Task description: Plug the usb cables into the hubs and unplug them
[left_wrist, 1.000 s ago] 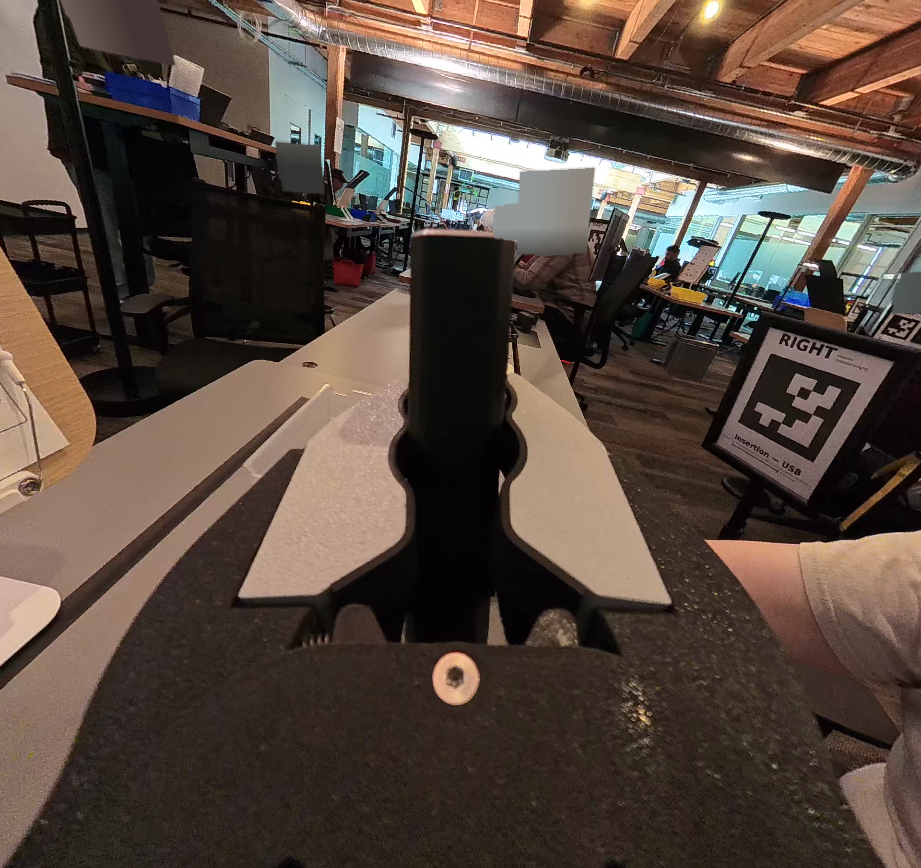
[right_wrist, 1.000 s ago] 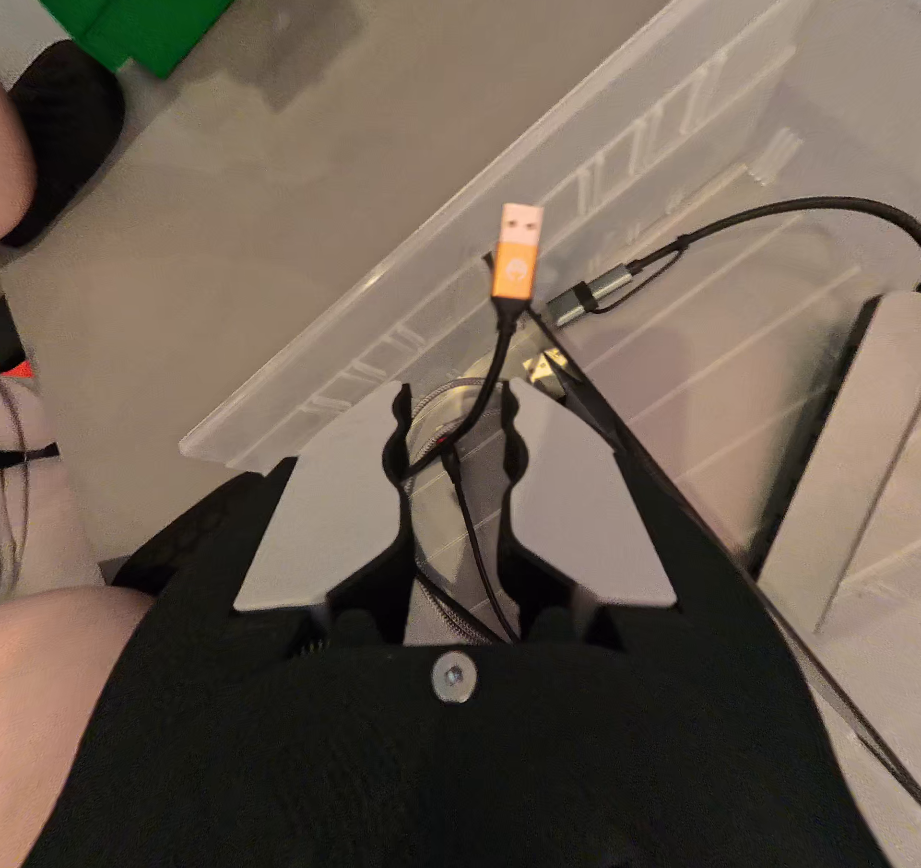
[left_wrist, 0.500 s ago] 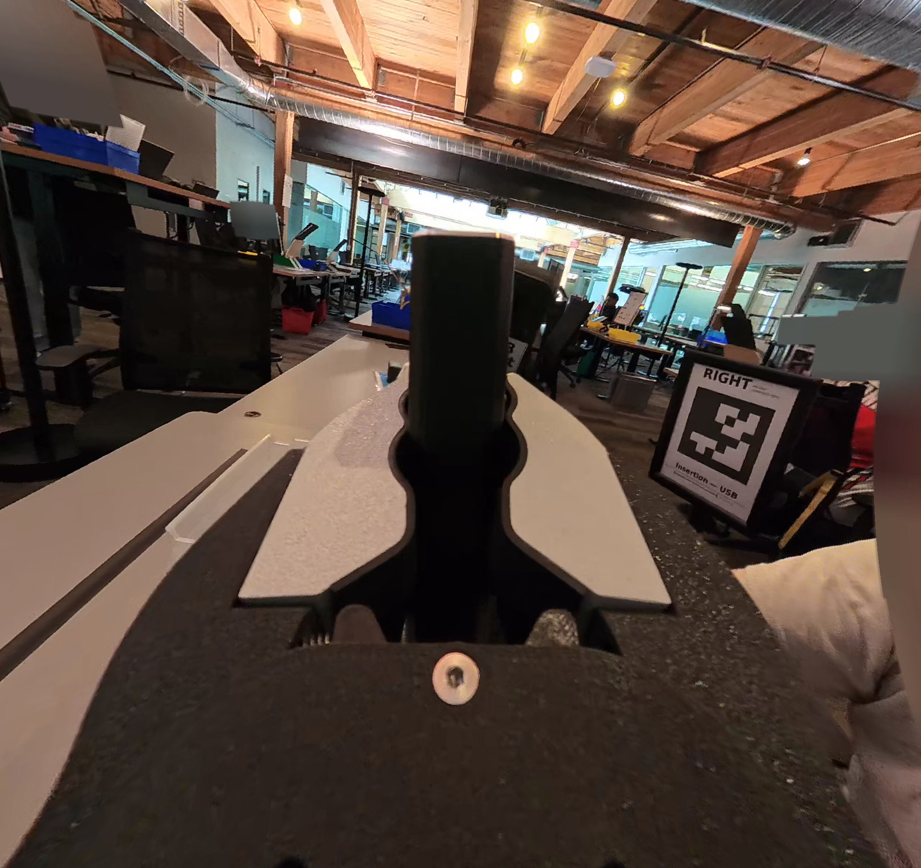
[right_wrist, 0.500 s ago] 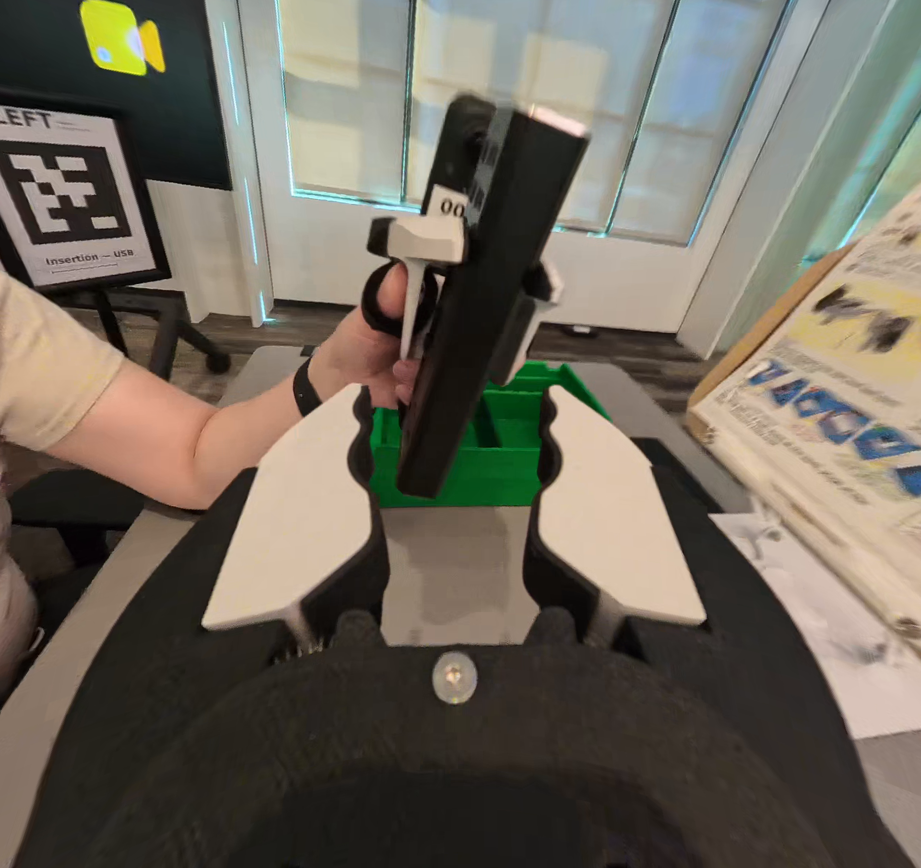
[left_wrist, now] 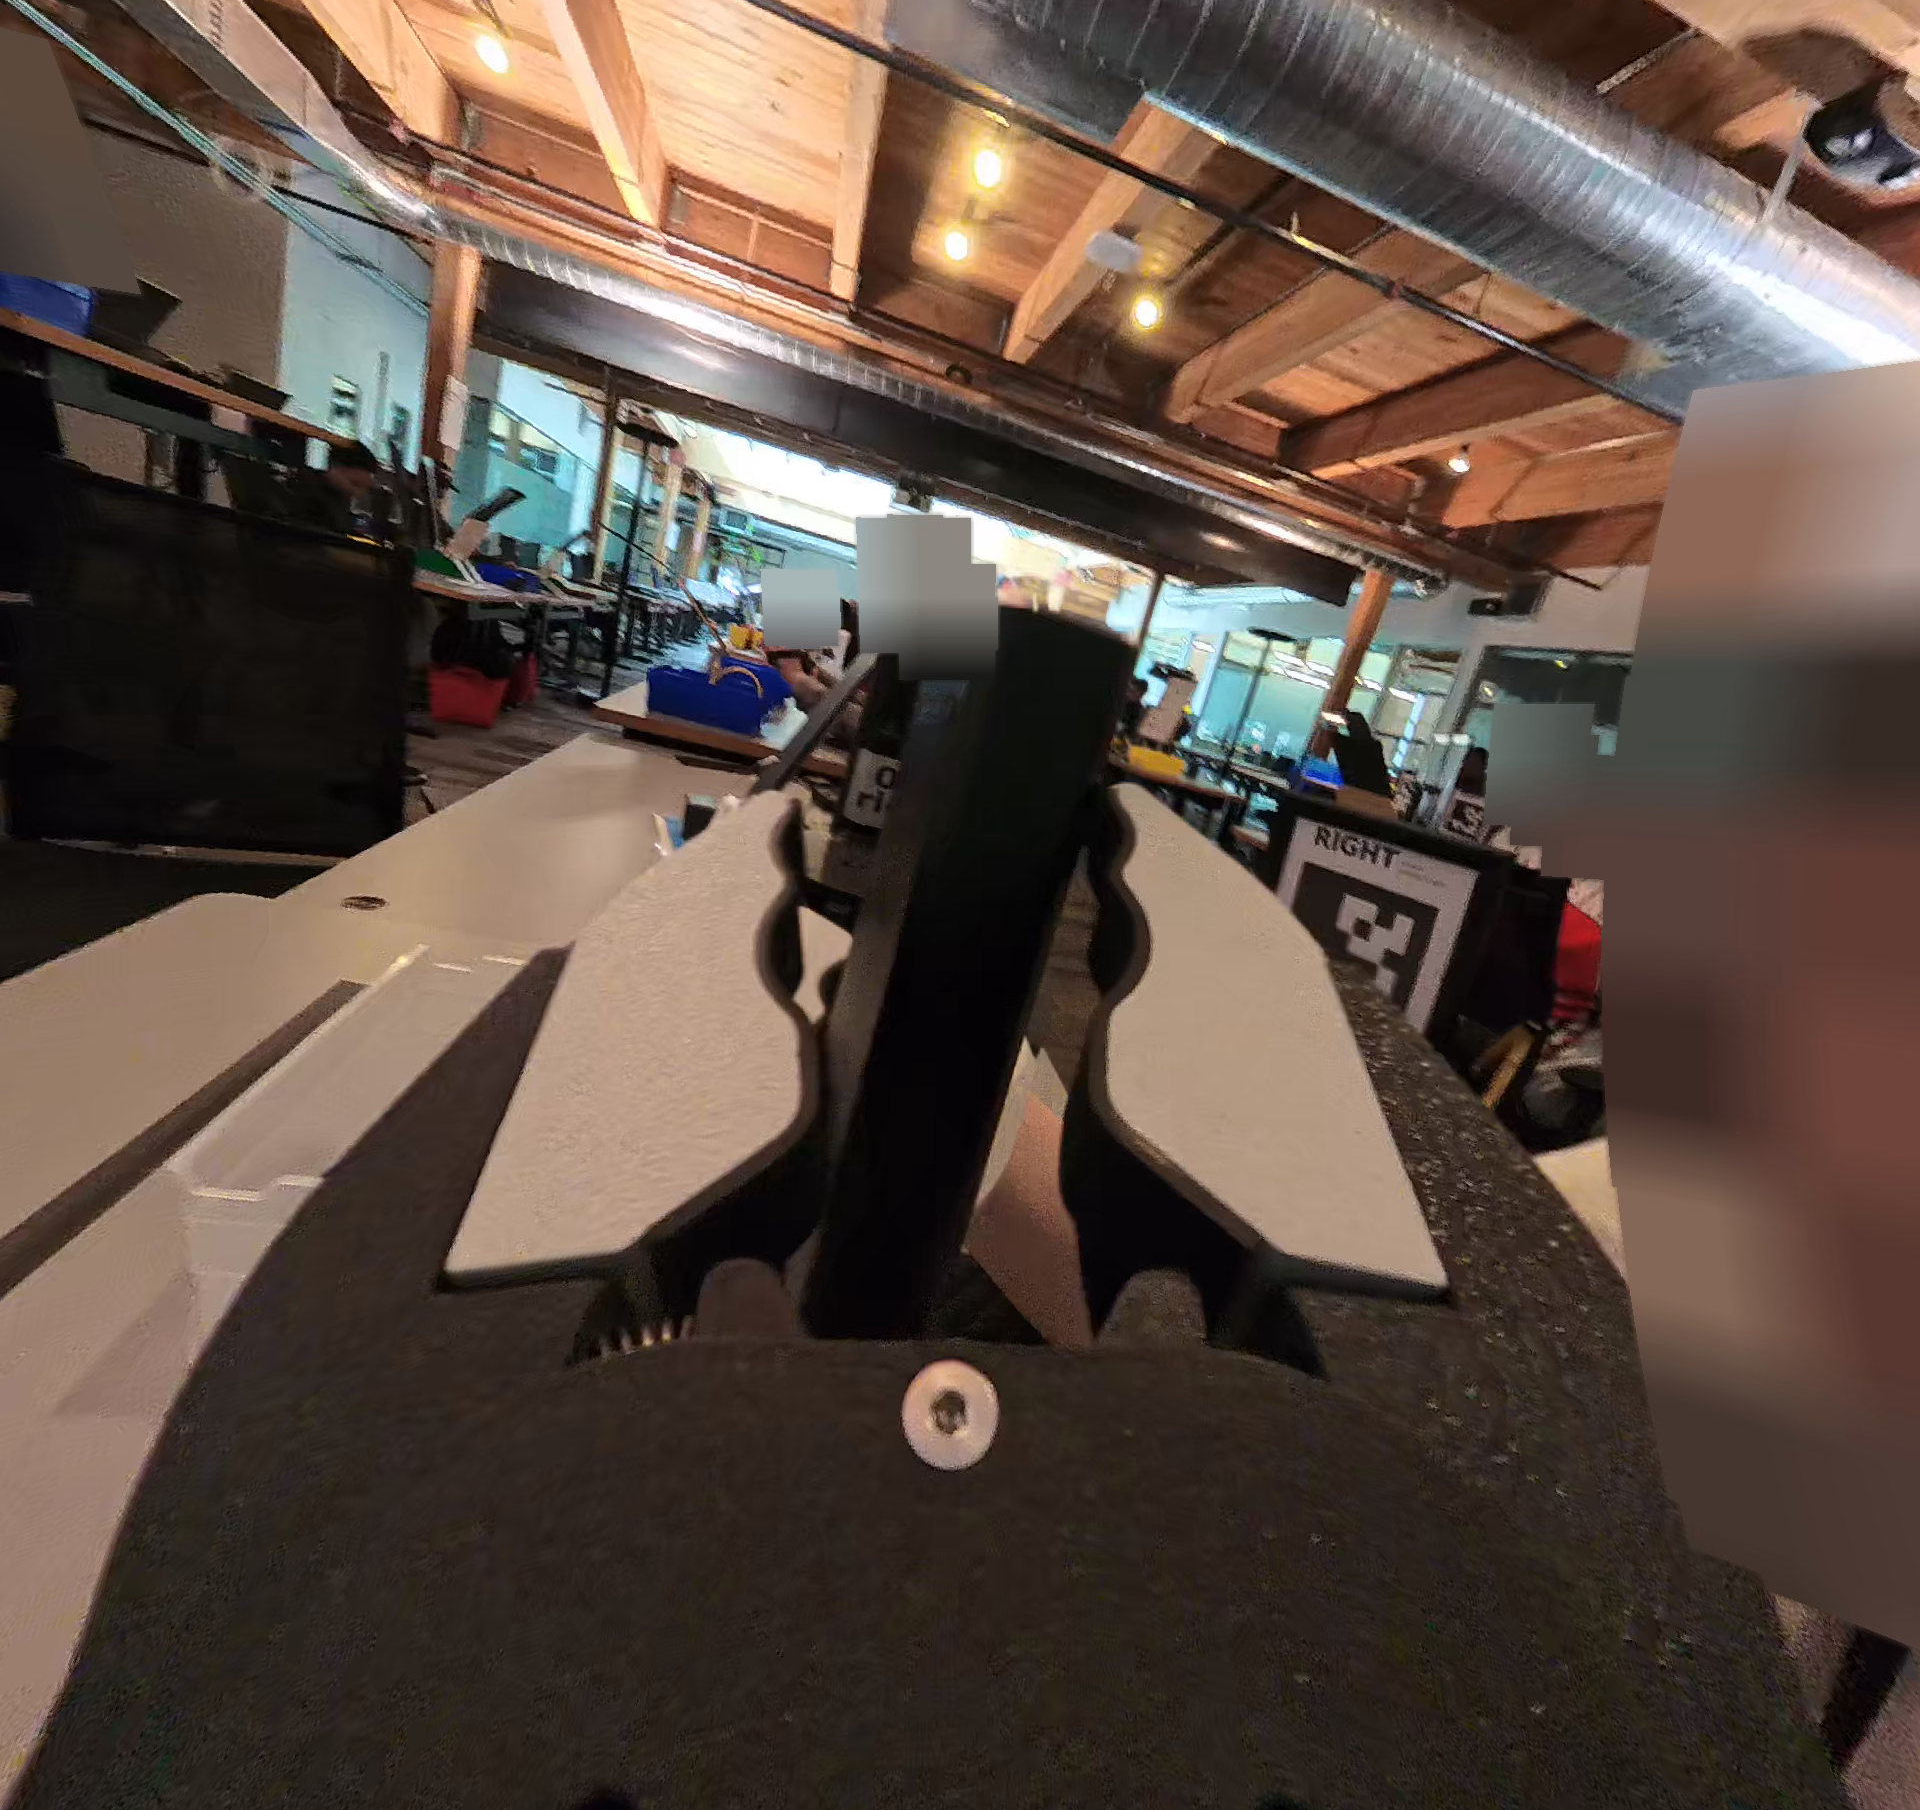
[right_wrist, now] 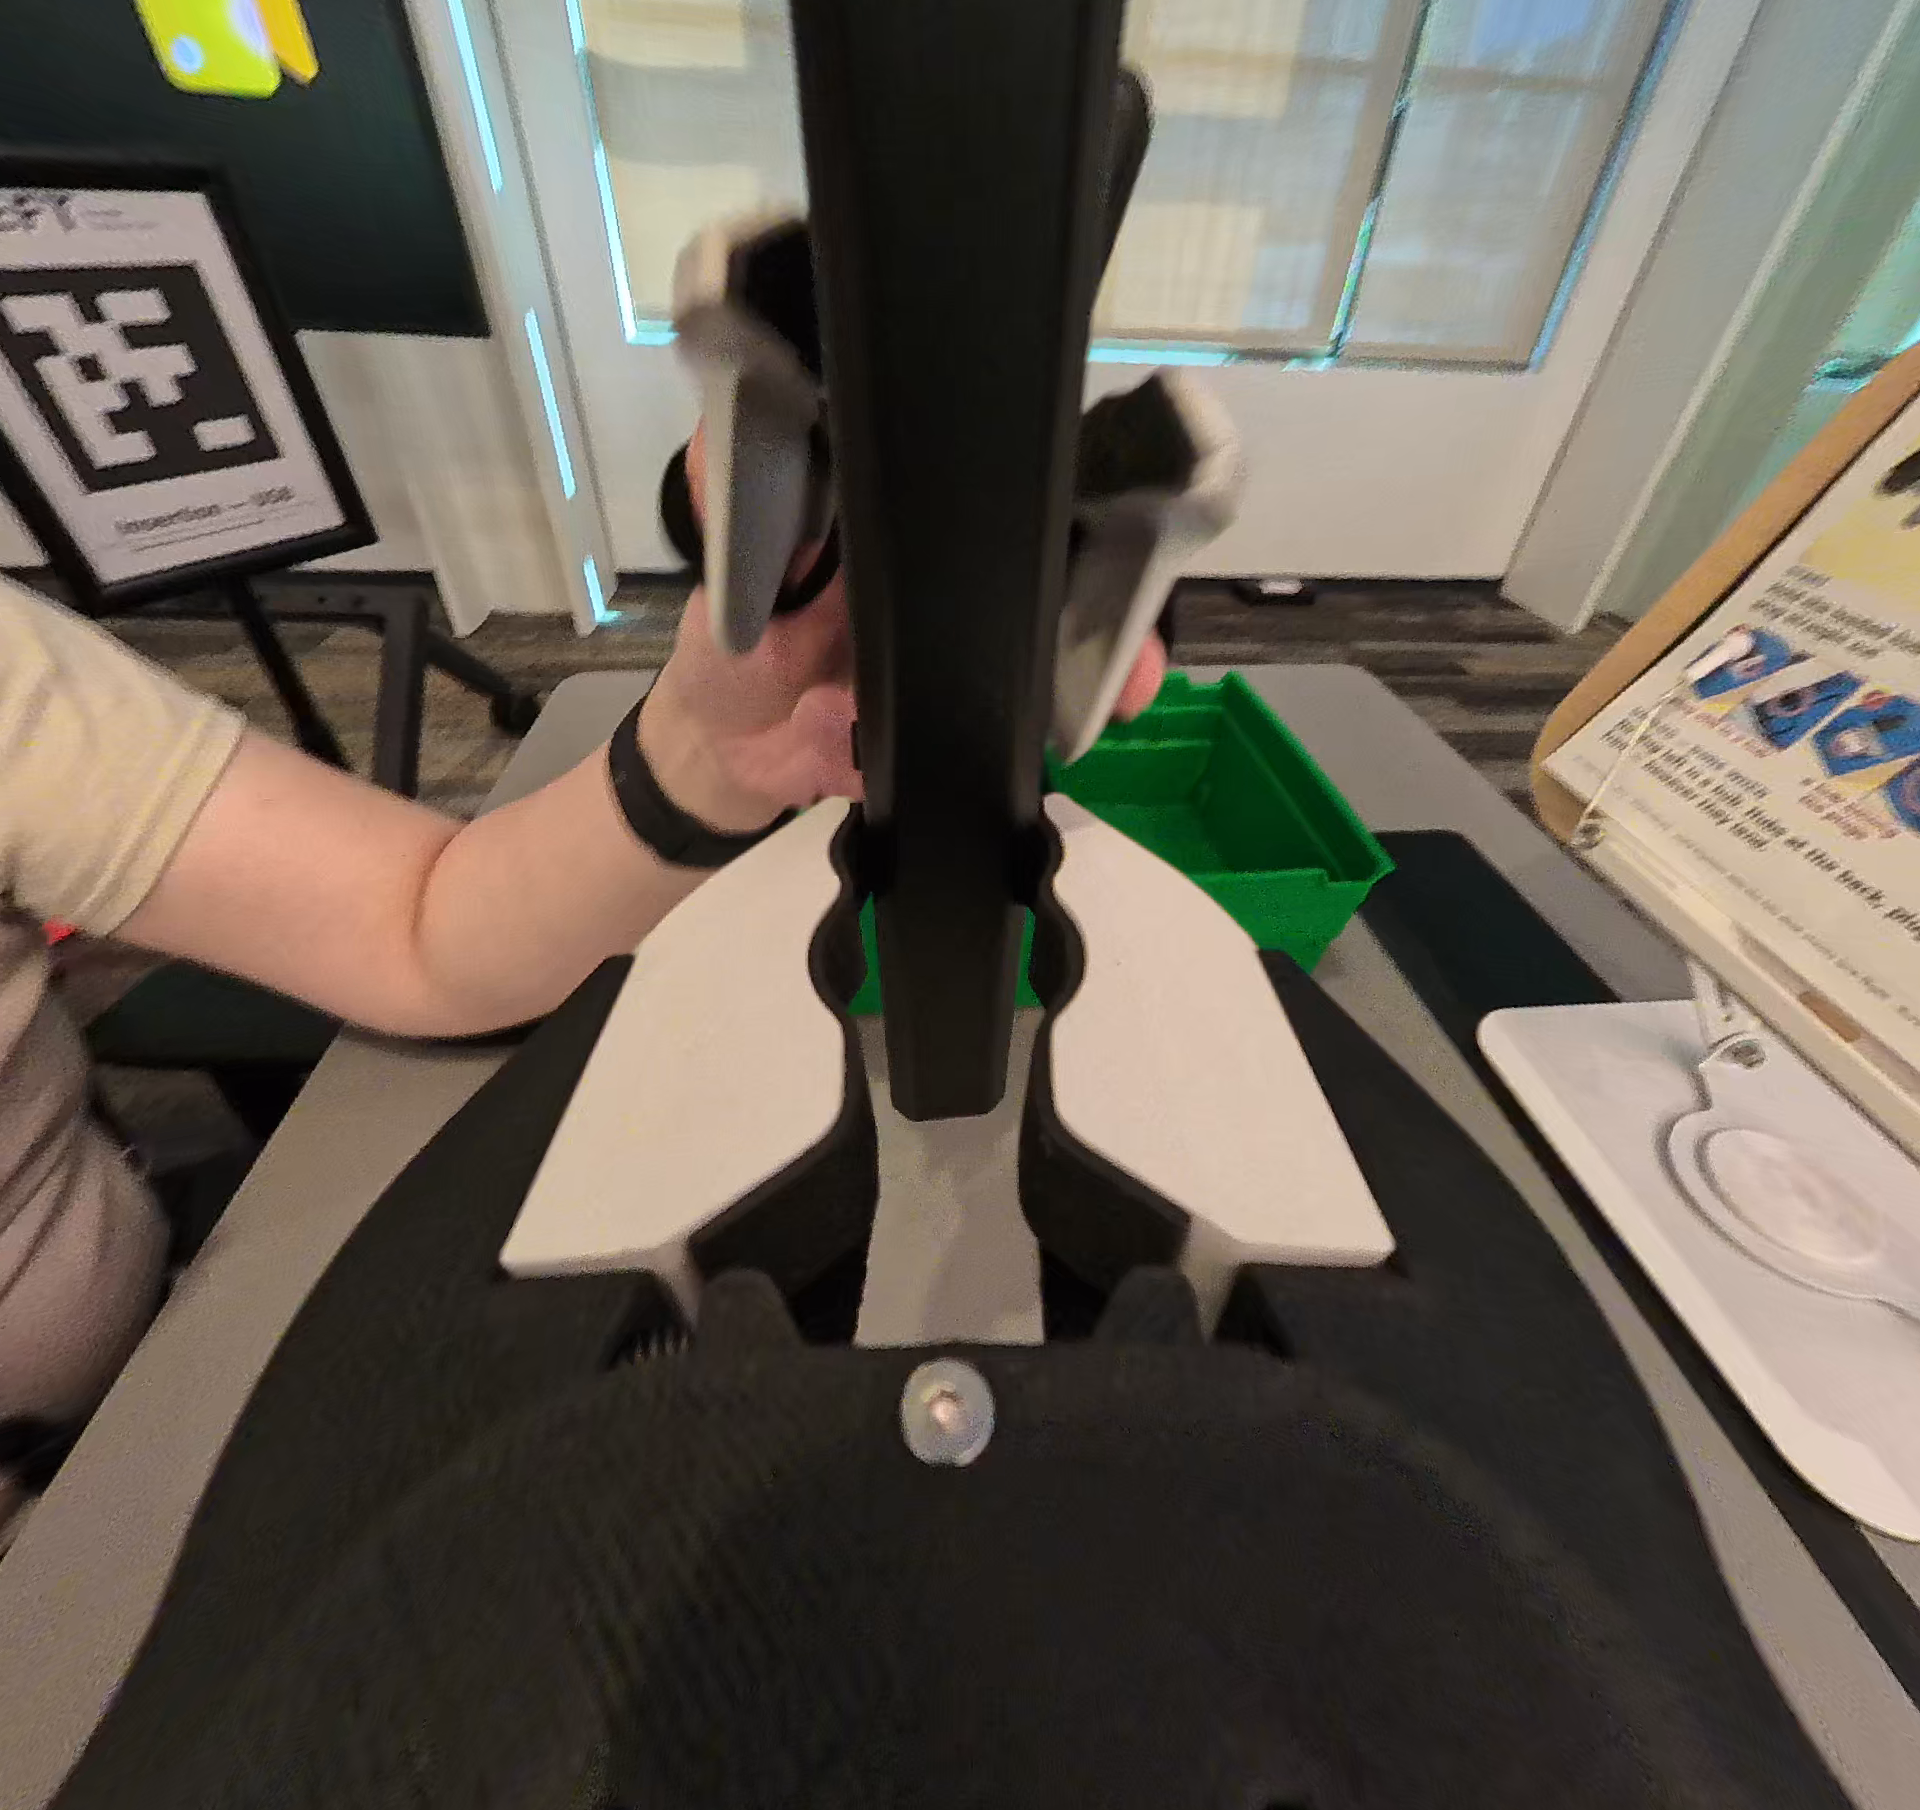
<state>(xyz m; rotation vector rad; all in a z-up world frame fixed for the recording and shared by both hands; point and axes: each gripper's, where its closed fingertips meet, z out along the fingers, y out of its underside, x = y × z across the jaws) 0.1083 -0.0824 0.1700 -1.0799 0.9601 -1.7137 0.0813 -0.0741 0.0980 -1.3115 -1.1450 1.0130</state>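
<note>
Squarely within right claw's (right_wrist: 948, 815) tight grip, long matte-black hub (right_wrist: 951, 410); left claw (left_wrist: 951, 804) wide around it

Black bar (right_wrist: 951, 513) between white fingers (right_wrist: 717, 1064). Green bin (right_wrist: 1226, 804) on grey bench (right_wrist: 1403, 721). Black-and-white square-patterned sign (right_wrist: 135, 378). Black wristband (right_wrist: 649, 804). Beige sleeve (right_wrist: 83, 752). Blue bin (left_wrist: 717, 692) beyond.

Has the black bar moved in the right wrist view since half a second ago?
Yes. The black bar has come nearer, its lower end now below the green bin, inside the right tool.
</note>
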